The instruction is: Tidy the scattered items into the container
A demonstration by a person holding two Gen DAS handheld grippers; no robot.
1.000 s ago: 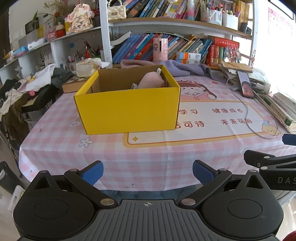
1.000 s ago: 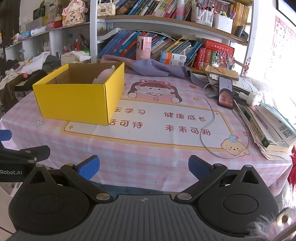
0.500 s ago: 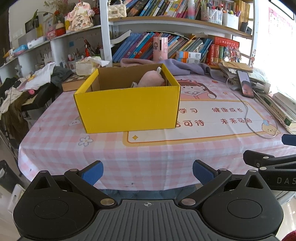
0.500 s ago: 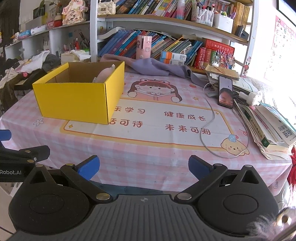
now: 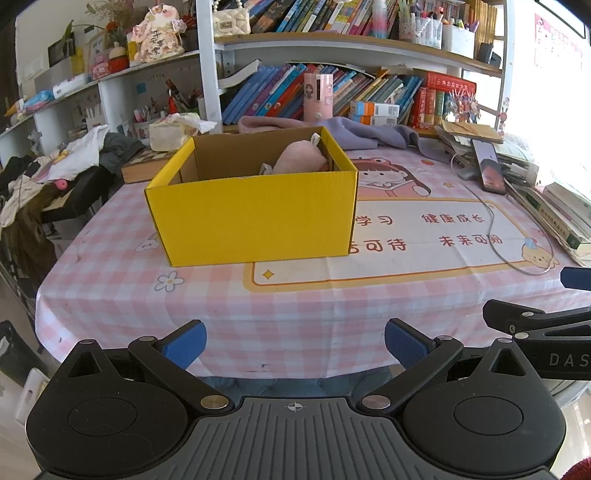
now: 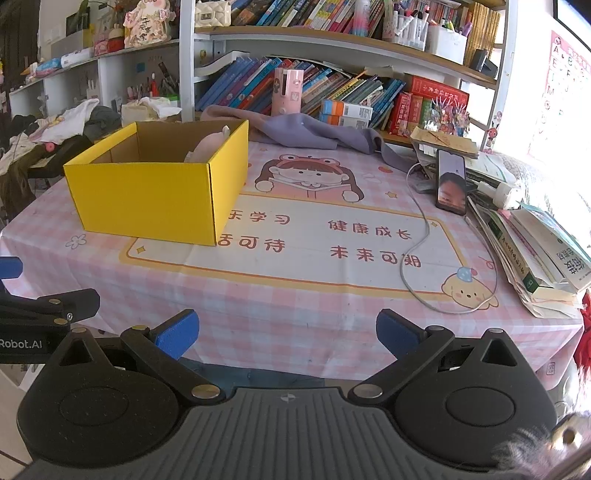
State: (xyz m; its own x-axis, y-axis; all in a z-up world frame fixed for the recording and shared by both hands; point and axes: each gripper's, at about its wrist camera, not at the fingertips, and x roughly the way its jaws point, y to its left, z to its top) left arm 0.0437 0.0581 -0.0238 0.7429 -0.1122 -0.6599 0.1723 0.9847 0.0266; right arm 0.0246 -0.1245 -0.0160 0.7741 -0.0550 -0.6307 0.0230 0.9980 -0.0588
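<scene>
Two empty grippers held at the near edge of a worktop with a pink checked cloth.

A yellow cardboard box stands on the worktop's left half, a pink plush toy inside it. The left gripper and right gripper both have their blue-padded fingers spread wide, holding nothing, well short of the box.

You are in a lived-in home study, likely a child's: a desk under a pink checked cartoon tablecloth, white shelves crammed with slanting children's books, pen pots and trinkets above, a heap of clothes at the left, workbooks stacked beside a charging phone.
</scene>
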